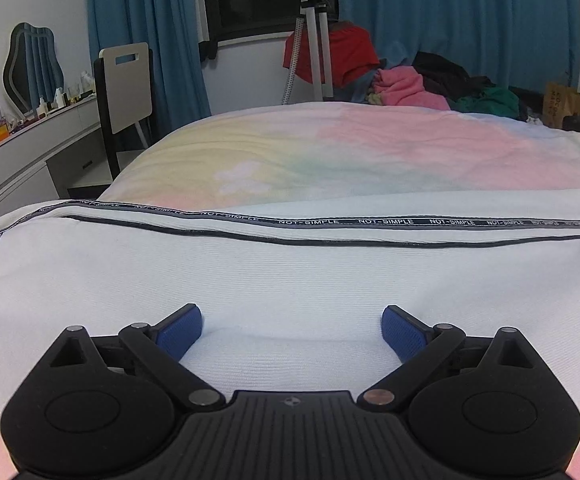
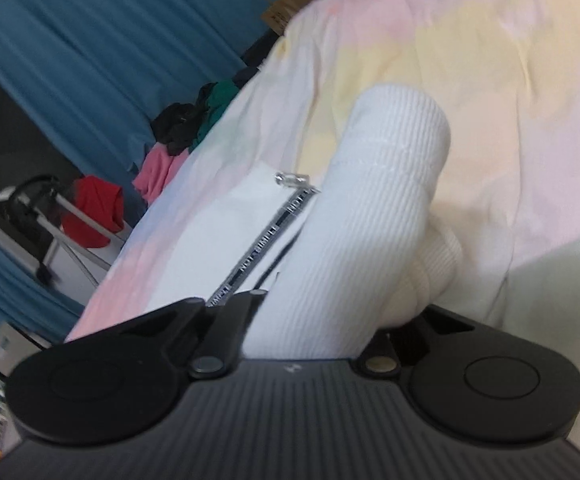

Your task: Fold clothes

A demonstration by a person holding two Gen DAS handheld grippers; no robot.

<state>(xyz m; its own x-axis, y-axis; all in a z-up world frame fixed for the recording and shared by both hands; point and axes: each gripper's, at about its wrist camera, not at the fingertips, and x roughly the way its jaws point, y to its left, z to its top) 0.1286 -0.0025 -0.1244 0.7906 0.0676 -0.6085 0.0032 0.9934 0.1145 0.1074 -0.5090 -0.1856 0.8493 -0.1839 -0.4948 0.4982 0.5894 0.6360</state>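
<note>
Jaws wide on our left gripper (image 1: 291, 330) over the white ribbed garment (image 1: 290, 276) lying on the pastel bed (image 1: 329, 148), while our right gripper (image 2: 313, 336) seems clamped on its bunched, lifted fold.

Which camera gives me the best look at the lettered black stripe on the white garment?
The left wrist view: the lettered stripe runs sharp across nearly the whole frame, and its repeated "NOT-SIMPLE" text is readable. The right wrist view shows only a short, blurred stretch of it, partly hidden behind a ribbed fold of the white garment.
</note>
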